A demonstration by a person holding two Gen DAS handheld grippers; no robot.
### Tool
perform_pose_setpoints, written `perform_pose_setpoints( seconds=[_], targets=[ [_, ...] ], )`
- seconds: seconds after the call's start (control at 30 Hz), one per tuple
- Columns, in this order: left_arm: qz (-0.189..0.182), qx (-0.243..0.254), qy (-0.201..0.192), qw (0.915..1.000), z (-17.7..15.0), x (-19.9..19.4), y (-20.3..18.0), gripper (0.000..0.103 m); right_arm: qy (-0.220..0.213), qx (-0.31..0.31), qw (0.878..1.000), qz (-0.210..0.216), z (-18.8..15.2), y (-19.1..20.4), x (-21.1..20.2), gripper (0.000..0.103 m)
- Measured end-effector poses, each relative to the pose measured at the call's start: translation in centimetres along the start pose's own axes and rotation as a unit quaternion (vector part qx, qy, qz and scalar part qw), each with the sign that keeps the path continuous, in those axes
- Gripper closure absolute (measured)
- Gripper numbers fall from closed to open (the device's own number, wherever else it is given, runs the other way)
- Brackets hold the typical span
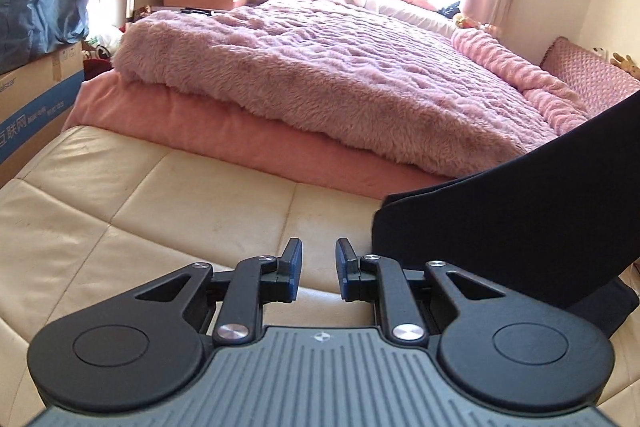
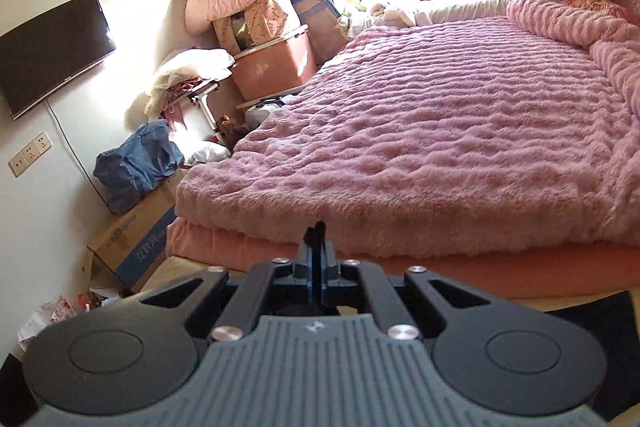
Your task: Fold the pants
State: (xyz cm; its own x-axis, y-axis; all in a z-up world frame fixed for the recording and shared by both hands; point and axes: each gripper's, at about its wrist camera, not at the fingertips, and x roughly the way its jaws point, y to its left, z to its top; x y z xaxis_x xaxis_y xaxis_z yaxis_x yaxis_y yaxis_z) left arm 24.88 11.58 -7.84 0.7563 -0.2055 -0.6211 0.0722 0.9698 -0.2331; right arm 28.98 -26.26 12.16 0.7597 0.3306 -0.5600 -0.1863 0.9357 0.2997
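Dark navy pants (image 1: 500, 211) hang lifted at the right of the left wrist view, stretching up to the right edge, with their lower part resting on the cream leather cushion (image 1: 160, 211). My left gripper (image 1: 319, 267) is open and empty, just left of the pants' edge, low over the cushion. My right gripper (image 2: 316, 231) is shut, with a small tuft of dark fabric (image 2: 315, 227) pinched at the fingertips. Dark cloth also shows at the lower right of the right wrist view (image 2: 592, 307).
A bed with a fluffy pink blanket (image 1: 320, 67) lies straight ahead beyond the cushion. Cardboard boxes (image 1: 36, 95), a blue bag (image 2: 136, 163), storage bins and bedding piles (image 2: 272, 63) stand at the left. A wall TV (image 2: 52, 51) hangs left.
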Motion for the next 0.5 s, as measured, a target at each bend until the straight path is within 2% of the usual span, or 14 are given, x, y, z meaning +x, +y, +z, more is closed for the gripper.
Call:
perform_pose_setpoints(
  seconds=[0.1, 0.23, 0.4, 0.5],
  targets=[
    [-0.014, 0.012, 0.006, 0.9998, 0.2, 1.3, -1.5, 0.083, 0.005, 0.004, 0.999, -0.042, 1.6, -3.9, -2.4, 0.103],
    [-0.035, 0.036, 0.018, 0.9986, 0.4, 3.3, -4.1, 0.083, 0.024, 0.034, 0.994, -0.096, 1.6, -11.1, -3.9, 0.103],
    [-0.051, 0.07, 0.043, 0.9953, -0.1, 6.2, -7.7, 0.083, 0.066, 0.097, 0.98, -0.161, -2.8, -21.0, -1.4, 0.103],
    [-0.058, 0.088, 0.059, 0.9927, -0.5, 8.1, -9.5, 0.083, 0.085, 0.118, 0.97, -0.195, -5.8, -25.4, 1.4, 0.103]
  ],
)
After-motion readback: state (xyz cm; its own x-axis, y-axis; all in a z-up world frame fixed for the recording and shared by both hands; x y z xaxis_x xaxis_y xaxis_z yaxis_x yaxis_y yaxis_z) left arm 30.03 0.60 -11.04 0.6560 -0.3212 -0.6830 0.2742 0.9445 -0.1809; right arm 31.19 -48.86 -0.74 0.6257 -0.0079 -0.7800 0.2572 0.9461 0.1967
